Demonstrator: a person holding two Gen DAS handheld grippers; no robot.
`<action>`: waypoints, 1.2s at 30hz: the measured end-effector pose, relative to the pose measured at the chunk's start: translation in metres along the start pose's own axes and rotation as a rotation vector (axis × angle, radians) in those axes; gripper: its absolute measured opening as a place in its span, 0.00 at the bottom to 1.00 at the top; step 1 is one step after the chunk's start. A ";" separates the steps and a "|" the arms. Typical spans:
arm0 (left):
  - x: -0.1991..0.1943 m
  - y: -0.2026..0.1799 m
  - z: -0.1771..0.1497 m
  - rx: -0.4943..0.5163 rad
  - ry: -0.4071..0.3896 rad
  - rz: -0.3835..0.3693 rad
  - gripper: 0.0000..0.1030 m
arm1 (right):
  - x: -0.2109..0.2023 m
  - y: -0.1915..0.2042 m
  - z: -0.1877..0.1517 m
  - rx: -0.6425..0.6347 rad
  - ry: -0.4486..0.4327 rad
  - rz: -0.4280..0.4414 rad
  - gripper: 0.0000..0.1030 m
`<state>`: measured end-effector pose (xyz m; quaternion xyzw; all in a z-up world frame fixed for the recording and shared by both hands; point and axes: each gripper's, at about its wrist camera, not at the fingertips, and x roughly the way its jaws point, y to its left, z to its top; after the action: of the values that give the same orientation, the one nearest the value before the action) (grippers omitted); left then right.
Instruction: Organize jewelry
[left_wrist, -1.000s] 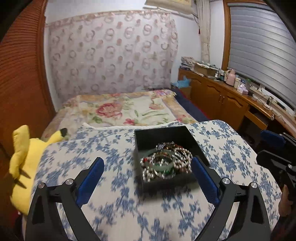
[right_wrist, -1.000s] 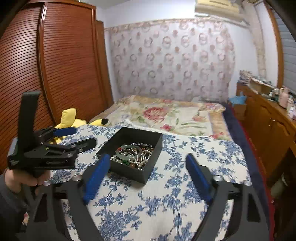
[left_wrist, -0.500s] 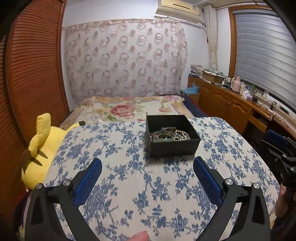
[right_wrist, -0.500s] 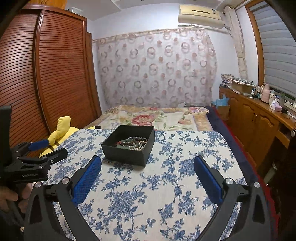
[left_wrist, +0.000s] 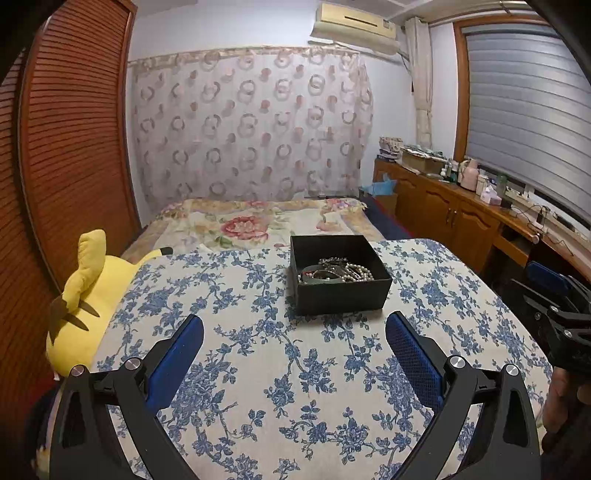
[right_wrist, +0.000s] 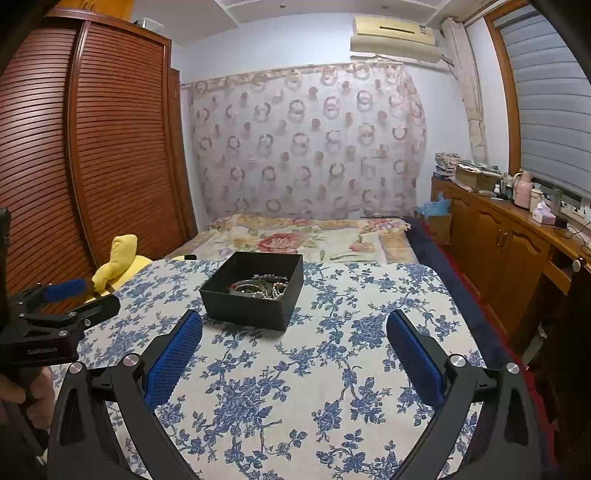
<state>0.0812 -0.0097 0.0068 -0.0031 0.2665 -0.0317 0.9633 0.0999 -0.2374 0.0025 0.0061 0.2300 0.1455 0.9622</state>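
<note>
A black open box (left_wrist: 341, 291) stands on the table with the blue-flowered cloth (left_wrist: 258, 369). It holds a pile of jewelry (left_wrist: 334, 273): pearl strands, bangles and chains. The box also shows in the right wrist view (right_wrist: 255, 295) with the jewelry (right_wrist: 260, 288) inside. My left gripper (left_wrist: 293, 343) is open and empty, well short of the box. My right gripper (right_wrist: 293, 343) is open and empty, also short of the box. Each gripper shows at the edge of the other's view: the right one (left_wrist: 554, 306) and the left one (right_wrist: 55, 306).
A yellow plush toy (left_wrist: 88, 291) lies at the table's left edge. A bed with a floral cover (left_wrist: 258, 221) is beyond the table. A wooden wardrobe (right_wrist: 92, 147) stands left. A wooden sideboard (right_wrist: 517, 240) with small items runs along the right.
Both grippers have pulled back and up from the box, which now looks smaller and farther off. Both stay open and empty.
</note>
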 end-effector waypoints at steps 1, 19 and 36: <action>0.000 0.000 0.001 0.000 0.000 -0.001 0.93 | 0.000 -0.002 0.001 0.004 -0.001 -0.002 0.98; -0.005 -0.001 0.000 0.001 -0.004 -0.014 0.93 | 0.000 -0.003 -0.001 0.012 0.005 -0.009 0.98; -0.005 -0.002 -0.001 0.001 -0.005 -0.011 0.93 | 0.001 -0.002 -0.001 0.013 0.006 -0.009 0.98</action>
<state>0.0761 -0.0111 0.0088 -0.0044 0.2641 -0.0371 0.9638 0.1006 -0.2393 0.0010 0.0107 0.2337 0.1395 0.9622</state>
